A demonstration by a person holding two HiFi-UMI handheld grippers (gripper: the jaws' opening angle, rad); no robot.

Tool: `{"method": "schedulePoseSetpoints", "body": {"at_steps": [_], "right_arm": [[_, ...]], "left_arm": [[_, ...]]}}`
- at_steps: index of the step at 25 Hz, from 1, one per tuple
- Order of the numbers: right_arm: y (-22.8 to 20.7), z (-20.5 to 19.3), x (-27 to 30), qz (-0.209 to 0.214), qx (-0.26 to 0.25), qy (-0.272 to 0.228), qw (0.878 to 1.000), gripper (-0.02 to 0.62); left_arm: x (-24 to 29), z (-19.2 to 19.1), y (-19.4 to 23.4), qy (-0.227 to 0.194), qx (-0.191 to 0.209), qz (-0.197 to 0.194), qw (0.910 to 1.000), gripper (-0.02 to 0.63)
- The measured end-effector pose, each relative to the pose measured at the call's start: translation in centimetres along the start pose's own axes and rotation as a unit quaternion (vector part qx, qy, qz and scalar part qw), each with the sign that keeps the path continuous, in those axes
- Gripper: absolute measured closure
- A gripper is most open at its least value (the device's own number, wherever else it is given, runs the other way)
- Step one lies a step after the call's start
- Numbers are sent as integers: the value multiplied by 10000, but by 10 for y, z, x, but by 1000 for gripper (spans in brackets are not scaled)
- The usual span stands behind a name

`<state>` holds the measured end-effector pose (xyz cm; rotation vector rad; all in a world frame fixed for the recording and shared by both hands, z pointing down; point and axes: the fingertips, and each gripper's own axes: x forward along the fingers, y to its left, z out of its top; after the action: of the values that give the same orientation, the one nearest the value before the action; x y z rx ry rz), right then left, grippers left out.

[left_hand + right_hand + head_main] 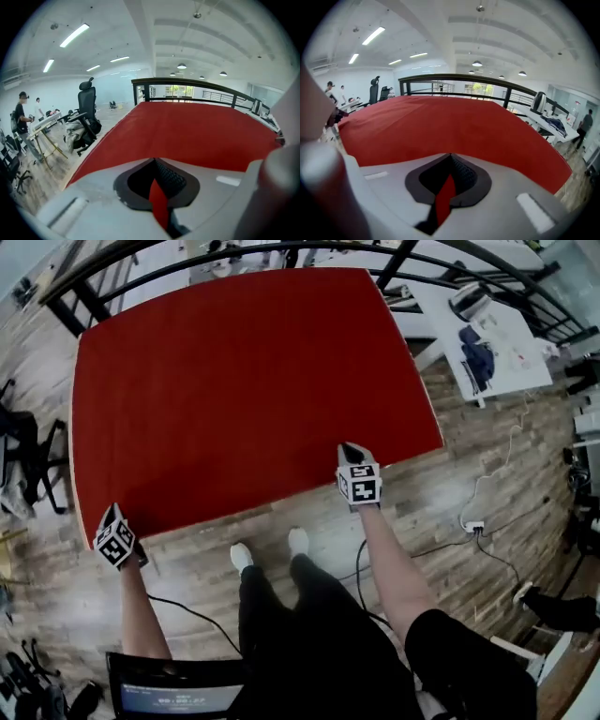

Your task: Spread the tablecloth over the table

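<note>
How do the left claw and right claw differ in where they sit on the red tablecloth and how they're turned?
The left claw grips the tablecloth at its near left corner; the right claw grips it at the near edge, short of the right corner. The left claw's marker cube looks rolled askew; the right claw's sits nearly square. Both are shut on a pinch of red cloth.

**Open floor on my side, far edge and flanks hemmed in**

I had bare wooden floor [187,554] along the near edge, and the tablecloth [253,390] lay flat, open to a reach across it. A black railing [454,76] closed off the far side. An office chair [86,110] stood off the left edge and a white desk [492,343] off the right. A power strip [473,525] with its cables lay on the floor to my right.
</note>
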<state>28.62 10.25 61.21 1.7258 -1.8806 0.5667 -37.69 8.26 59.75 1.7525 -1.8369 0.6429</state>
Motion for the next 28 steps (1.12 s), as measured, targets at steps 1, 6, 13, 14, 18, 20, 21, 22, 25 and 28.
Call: {"method": "schedulePoseSetpoints", "body": {"at_steps": [1,6,13,14,18,20,21,22,25,28], "right_arm": [[-13,9,11,-35,114,-25,9999,586],[-39,35,58,-204,422,319,9984,586],[-30,30,61,-509,80,526,9973,586],[-29,29,62,-524,72,496,9974,586],[-31,30,67,-485,89,490,9976,586],[-34,35,69,-420,122,486,9979,586],[-35,37,69,-415,128,495,9978,586],[-37,37,68,-423,121,507,9977,586],[-41,38,73,-392,107,500,9979,586],[-43,45,73,-390,79,478,9981,586]], "left_arm": [[7,7,14,51,-27,99,9999,602],[59,62,14,211,587,63,9980,603],[67,50,19,326,531,-17,9981,603],[66,49,21,341,467,-22,9983,603],[63,45,22,351,445,11,9984,602],[63,49,21,308,498,85,9982,601],[63,50,21,297,525,121,9981,601],[64,50,20,306,537,140,9980,601],[66,51,16,309,509,80,9982,601],[70,47,14,263,536,-7,9982,601]]}}
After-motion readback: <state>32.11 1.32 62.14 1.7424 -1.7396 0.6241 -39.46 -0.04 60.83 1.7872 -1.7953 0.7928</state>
